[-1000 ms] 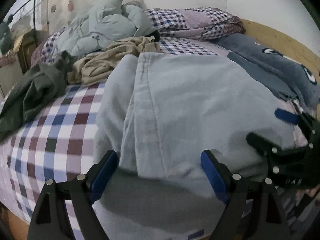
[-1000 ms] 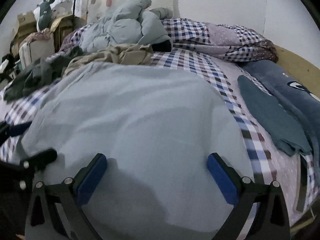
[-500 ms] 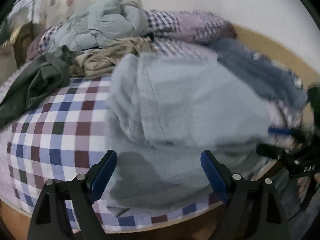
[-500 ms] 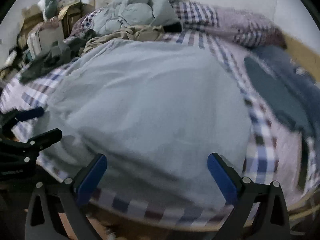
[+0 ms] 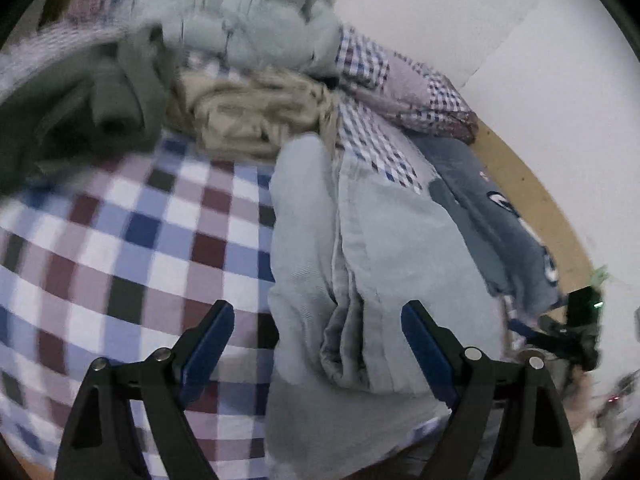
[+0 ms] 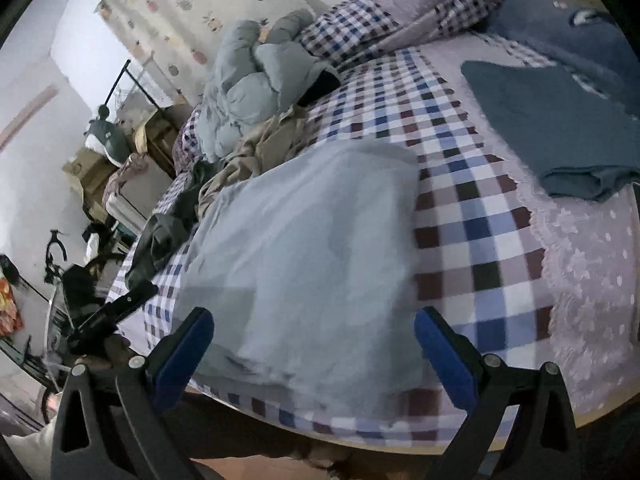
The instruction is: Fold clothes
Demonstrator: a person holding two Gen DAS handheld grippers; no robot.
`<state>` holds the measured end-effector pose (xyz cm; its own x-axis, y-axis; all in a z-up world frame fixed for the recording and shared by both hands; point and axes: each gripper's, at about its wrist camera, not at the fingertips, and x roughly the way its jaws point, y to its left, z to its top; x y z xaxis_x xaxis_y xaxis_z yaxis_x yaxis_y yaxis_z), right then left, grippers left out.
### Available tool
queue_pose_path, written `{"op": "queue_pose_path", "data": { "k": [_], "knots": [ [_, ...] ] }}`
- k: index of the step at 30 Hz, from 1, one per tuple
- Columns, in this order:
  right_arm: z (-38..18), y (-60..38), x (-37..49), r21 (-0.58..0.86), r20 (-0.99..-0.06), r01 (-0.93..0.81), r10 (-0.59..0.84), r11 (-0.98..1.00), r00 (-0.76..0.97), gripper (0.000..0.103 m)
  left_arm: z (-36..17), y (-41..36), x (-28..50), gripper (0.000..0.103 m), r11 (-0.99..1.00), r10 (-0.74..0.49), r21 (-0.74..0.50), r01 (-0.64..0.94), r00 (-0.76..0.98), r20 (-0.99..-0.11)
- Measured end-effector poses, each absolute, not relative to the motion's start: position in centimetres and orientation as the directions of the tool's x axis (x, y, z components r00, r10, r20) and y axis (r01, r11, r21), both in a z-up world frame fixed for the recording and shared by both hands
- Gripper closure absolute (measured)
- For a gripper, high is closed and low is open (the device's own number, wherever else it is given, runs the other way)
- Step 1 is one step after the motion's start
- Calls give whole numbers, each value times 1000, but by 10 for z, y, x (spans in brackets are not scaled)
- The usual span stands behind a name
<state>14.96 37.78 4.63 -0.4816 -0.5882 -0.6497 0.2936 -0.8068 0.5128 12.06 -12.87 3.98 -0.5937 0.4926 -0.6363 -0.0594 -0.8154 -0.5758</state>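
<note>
left wrist view: the left gripper [image 5: 318,346] fills the bottom of the frame with its blue-padded tongs spread wide and nothing between them; the folded pale blue garment [image 5: 384,264] lies just beyond and partly between the tips, running up the centre of the frame on the checked bedsheet [image 5: 132,240]. its layered edges show at lower centre. at upper centre sits a crumpled beige garment [image 5: 256,116], with a dark green garment [image 5: 100,104] at upper left and a pale quilted jacket [image 5: 256,20] at the top. a dark blue garment [image 5: 504,224] lies along the right side beside the wooden bed frame [image 5: 532,184]. the right gripper [image 5: 560,330] shows small at the right edge, blurred.

right wrist view: the right gripper [image 6: 314,350] is at the bottom, tongs likewise wide apart and empty, the pale blue garment [image 6: 304,248] lying flat ahead of them at centre, near the front edge of the bed. a folded dark blue garment [image 6: 552,120] rests at upper right, well apart from it. the left gripper [image 6: 116,308] appears at the left edge, too dark to tell its state there.
</note>
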Motion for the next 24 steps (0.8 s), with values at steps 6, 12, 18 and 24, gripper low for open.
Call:
{"op": "queue_pose_path", "data": {
  "k": [6,12,18,24],
  "knots": [
    [26,392,114,625,-603,304,-692,-719,-396,0,24,-123,93,14,-817,518,-571,-73,-527,-674],
    [-4,383,90,674,-623,308,-740,-672,-254,0,21,-119,71,13,-764,609,-634,-122,-461,-645],
    [-23,383,74,733,-592,272,-782,-623,-195,0,15,-104,47,12,-750,645,-636,-183,-414,-642],
    [-32,360,52,728,-606,306,-784,-614,-131,0,16,-85,29,1,-741,664,-630,-231,-389,-639]
  ]
}}
